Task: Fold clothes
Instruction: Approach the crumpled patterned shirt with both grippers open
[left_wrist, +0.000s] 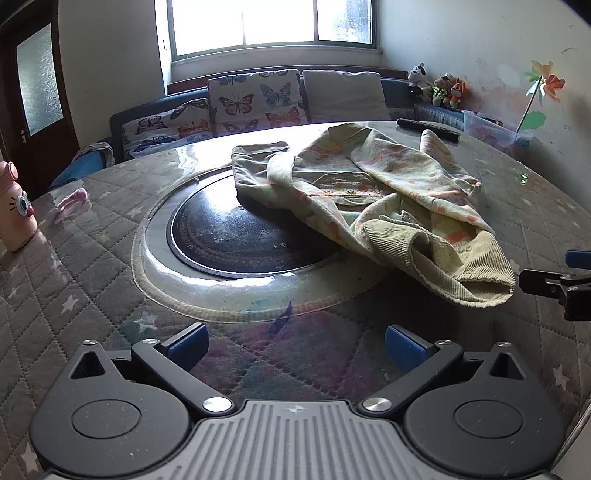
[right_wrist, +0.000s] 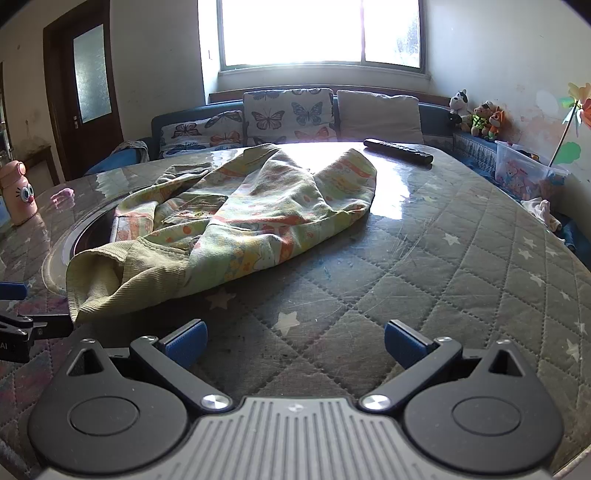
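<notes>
A small pale-green garment lies crumpled on the round tabletop, partly draped over the dark inset disc at its centre, its ribbed cuff flopped toward the near edge. It is heaped and twisted, one sleeve thrown across the body, so nothing has been folded yet. Both tools hang low over the quilted cover on the near side, short of the cloth. The left tool has its blue pads spread wide and holds nothing; the right tool is likewise fully parted and empty, just beside the cuff. That wide spread suits a first pinch at the loose cuff, I would guess, to drag the garment flat. A black remote rests at the far rim, well apart from the garment, and a pink bottle stands off to the left.
</notes>
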